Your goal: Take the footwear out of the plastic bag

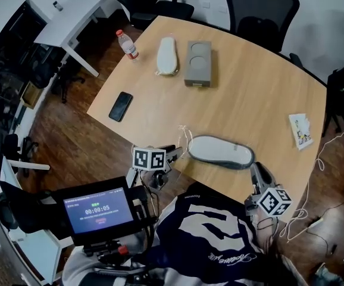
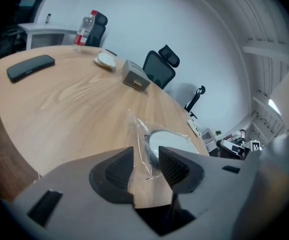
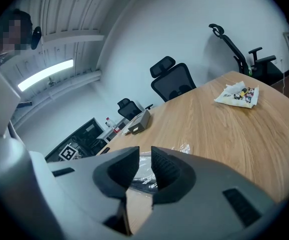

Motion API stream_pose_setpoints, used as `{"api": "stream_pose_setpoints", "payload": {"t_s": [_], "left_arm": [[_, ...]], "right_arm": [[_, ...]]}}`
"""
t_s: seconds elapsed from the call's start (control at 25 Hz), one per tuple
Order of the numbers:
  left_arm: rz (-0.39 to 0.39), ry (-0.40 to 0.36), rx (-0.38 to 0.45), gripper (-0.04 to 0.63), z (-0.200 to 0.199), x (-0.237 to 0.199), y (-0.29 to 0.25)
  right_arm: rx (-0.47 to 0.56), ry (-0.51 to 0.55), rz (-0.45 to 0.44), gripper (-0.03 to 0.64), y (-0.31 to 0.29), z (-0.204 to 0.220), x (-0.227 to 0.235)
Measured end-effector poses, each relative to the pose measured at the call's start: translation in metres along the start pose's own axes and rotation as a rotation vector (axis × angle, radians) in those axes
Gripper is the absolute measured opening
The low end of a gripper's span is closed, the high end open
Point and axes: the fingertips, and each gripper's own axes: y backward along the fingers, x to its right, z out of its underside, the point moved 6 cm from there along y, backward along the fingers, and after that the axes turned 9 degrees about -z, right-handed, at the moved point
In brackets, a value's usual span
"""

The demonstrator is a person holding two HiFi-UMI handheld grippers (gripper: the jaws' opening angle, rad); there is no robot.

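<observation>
A grey-and-white slipper (image 1: 219,152) lies in a clear plastic bag near the table's front edge. My left gripper (image 1: 177,154) is at the bag's left end. In the left gripper view its jaws (image 2: 147,166) stand open, a loose strip of the bag's film (image 2: 140,134) runs between them, and the slipper (image 2: 172,141) lies just beyond. My right gripper (image 1: 257,173) is at the slipper's right end. Its jaws (image 3: 145,171) show a narrow gap with nothing pinched, and the crinkled bag (image 3: 182,148) lies just ahead of them.
At the far side of the wooden table (image 1: 261,94) lie another white slipper (image 1: 167,55) and a grey box (image 1: 198,62). A water bottle (image 1: 127,44) and a black phone (image 1: 121,106) are on the left, a printed packet (image 1: 301,130) on the right. Office chairs (image 1: 261,11) stand behind.
</observation>
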Motion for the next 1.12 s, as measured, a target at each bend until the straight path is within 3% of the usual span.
{"api": "stream_pose_setpoints", "payload": {"t_s": [0.12,0.28,0.44,0.72,0.84,0.92,1.04,1.12], "left_arm": [[0.003,-0.019,-0.055,0.187,-0.003,-0.004,-0.009],[0.009,-0.019,-0.102,0.187,-0.002,-0.006,-0.023],[-0.027,-0.045,-0.116,0.186,0.004,-0.006,-0.029],[-0.072,-0.096,-0.128,0.182,0.001,-0.004,-0.036],[-0.084,-0.046,-0.103,0.150,0.002,-0.008,-0.037],[-0.077,0.039,-0.077,0.087,0.004,-0.012,-0.038],[-0.046,0.160,-0.052,0.046,0.008,-0.015,-0.041],[-0.047,0.162,-0.050,0.046,0.011,-0.010,-0.041]], "right_arm": [[-0.002,-0.002,0.018,0.061,0.004,-0.001,0.004],[-0.026,-0.008,0.041,0.063,0.006,-0.001,0.017],[-0.106,-0.008,0.073,0.120,0.006,0.005,0.035],[-0.264,-0.042,0.034,0.121,0.000,0.018,0.068],[-0.354,-0.032,-0.016,0.121,-0.008,0.027,0.074],[-0.422,-0.044,-0.042,0.121,-0.013,0.036,0.079],[-0.474,-0.123,-0.110,0.121,-0.015,0.045,0.078],[-0.451,-0.211,-0.175,0.121,-0.010,0.046,0.074]]}}
